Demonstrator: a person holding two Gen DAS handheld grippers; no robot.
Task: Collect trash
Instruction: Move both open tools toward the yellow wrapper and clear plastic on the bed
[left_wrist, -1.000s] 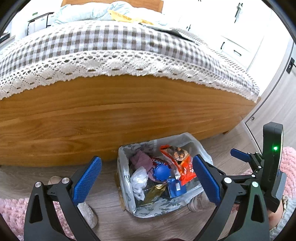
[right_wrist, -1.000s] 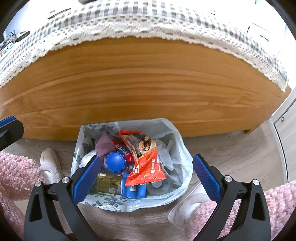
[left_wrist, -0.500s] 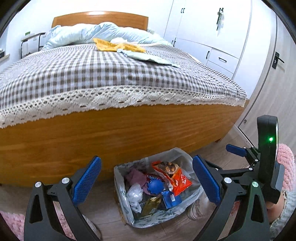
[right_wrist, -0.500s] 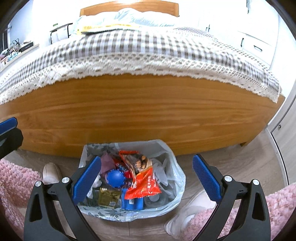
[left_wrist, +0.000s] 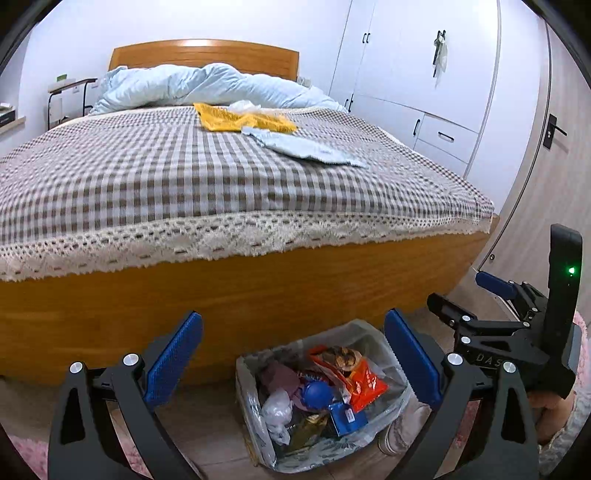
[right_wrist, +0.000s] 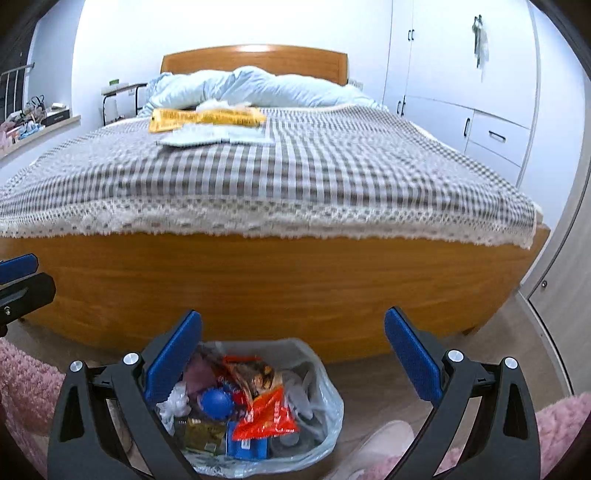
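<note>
Clear plastic trash bag (left_wrist: 397, 373) stuffed with wrappers sits on the wood floor against the wooden bed frame (left_wrist: 258, 295), below both empty grippers, the left gripper (left_wrist: 293, 354) and right gripper (right_wrist: 293, 354), jaws wide apart. Yellow wrappers (left_wrist: 242, 119) and a pale blue packet (left_wrist: 306, 147) lie on the checked bedspread (left_wrist: 155, 177). Only the right wrist view shows a cluttered side shelf (right_wrist: 33, 122); only the left shows the right gripper's body from outside.
</note>
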